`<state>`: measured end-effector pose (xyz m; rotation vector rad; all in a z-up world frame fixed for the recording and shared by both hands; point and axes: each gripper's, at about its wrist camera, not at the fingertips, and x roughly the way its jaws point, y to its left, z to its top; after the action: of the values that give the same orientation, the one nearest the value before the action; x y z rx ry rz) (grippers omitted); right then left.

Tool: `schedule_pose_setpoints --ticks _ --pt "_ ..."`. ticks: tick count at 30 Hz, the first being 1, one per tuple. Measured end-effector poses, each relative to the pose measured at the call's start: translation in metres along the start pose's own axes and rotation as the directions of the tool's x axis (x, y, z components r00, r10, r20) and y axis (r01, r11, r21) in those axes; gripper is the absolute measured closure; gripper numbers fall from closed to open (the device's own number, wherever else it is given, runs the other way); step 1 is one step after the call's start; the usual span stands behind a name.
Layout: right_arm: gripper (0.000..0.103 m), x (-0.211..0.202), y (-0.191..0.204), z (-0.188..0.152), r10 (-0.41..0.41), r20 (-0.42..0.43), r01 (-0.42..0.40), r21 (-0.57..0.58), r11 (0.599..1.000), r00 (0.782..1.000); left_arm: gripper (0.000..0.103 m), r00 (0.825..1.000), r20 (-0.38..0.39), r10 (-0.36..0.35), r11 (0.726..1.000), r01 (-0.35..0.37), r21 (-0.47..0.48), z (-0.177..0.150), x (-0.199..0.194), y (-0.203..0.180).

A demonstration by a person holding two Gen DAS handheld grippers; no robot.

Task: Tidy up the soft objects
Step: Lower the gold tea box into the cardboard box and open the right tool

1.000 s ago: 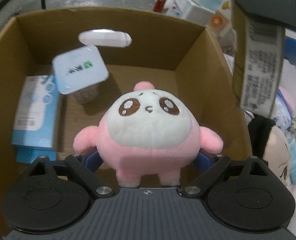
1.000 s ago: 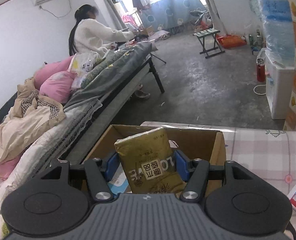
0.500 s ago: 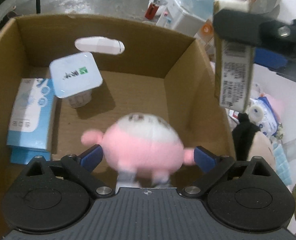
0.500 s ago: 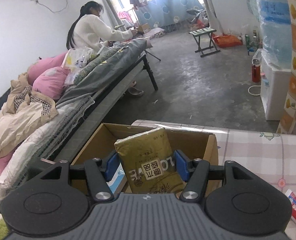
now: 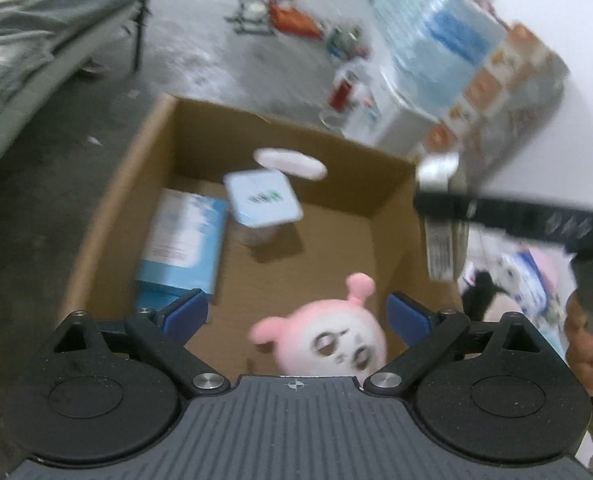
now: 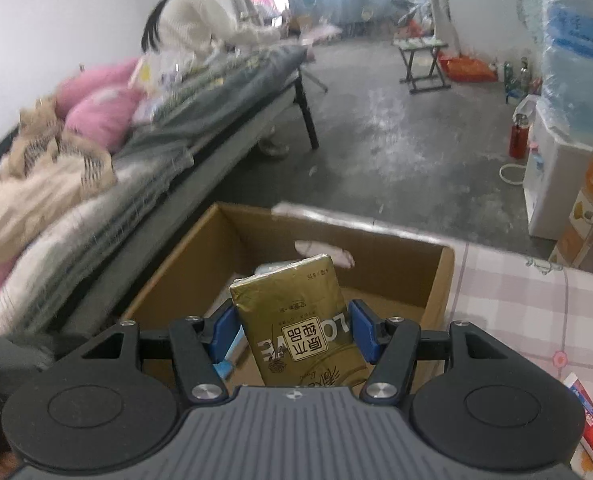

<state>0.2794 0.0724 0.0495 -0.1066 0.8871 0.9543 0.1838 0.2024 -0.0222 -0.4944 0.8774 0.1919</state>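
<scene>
One pink plush (image 5: 328, 340) below parted left gripper (image 5: 296, 314), untouched

One cardboard box (image 5: 384, 188) holds one pink plush (image 5: 328, 340), one blue carton (image 5: 184, 240) and one lidded cup (image 5: 262, 204). Beside the box lie perhaps two more plush toys (image 5: 492, 300), blurred. One gold tissue pack (image 6: 296, 312) hangs above the box.

Your left tongs (image 5: 296, 316) have let go of the pink plush toy (image 5: 328, 340): a second ago they squeezed it, now they stand wide apart and it lies in the cardboard box (image 5: 376, 216). You have drawn back and upward from the box.
</scene>
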Motion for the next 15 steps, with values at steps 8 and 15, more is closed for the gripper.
schedule_pose_setpoints --ticks 8,15 --pt "0.066 0.059 0.022 0.000 -0.153 -0.130 0.131 -0.164 0.978 0.980 0.006 0.991 0.129 0.047 0.997 -0.038 -0.074 -0.003 -0.038 0.031" --pt "0.065 0.119 0.038 -0.007 -0.298 -0.195 0.219 -0.345 0.913 0.935 0.006 0.989 0.140 0.055 0.996 -0.043 -0.084 0.000 -0.038 0.044"
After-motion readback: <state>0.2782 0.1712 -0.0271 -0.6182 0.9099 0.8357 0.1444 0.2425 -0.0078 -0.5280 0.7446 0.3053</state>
